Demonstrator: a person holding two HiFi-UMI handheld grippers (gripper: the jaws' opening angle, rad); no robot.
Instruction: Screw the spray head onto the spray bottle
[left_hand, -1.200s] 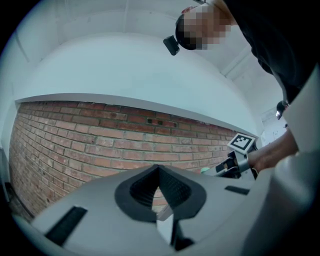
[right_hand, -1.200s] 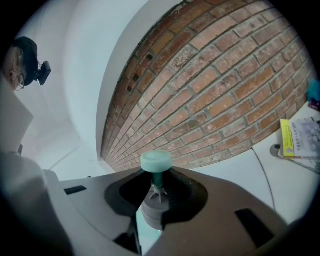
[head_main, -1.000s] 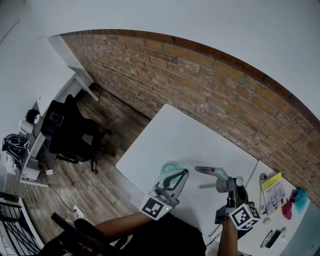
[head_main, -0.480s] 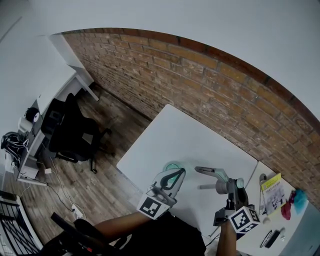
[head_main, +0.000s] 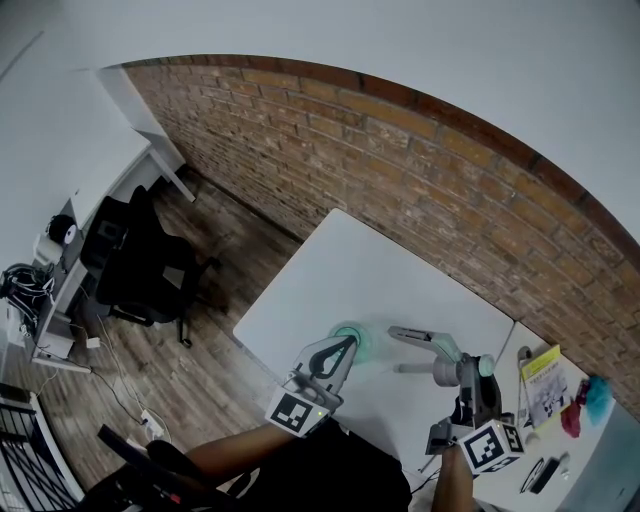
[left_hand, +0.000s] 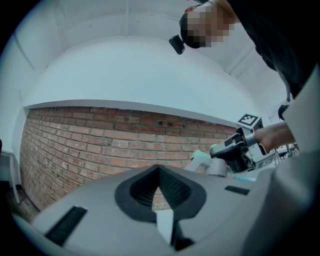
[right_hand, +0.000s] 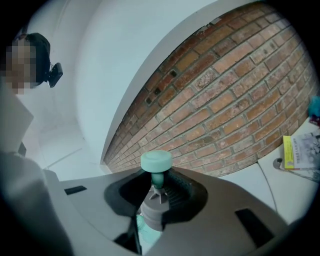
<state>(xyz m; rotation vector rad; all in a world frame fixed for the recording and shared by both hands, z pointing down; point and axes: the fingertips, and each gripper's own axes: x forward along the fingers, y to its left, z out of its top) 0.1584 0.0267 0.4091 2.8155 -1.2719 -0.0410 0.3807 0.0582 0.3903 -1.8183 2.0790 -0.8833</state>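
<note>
teal and translucent, the spray bottle appears to stand on the white table just beyond the tip of the left gripper, whose jaws are pressed together with nothing between them. the right gripper is clamped on the grey collar of the spray head and holds it above the table, apart from the bottle. to do this step well, judge as follows: open the left gripper and secure the bottle body first, so it cannot spin or tip; bring the spray head over the neck with the dip tube entering straight; seat the collar square before any turning, since a tilted start is likely to cross the thread. the head view alone shows the bottle and the gap between it and the head. the right gripper view alone shows the grip itself: pads on the collar, teal cap projecting forward. the left gripper view shows only its closed tips, the brick wall and the other gripper; the bottle is absent there.
</note>
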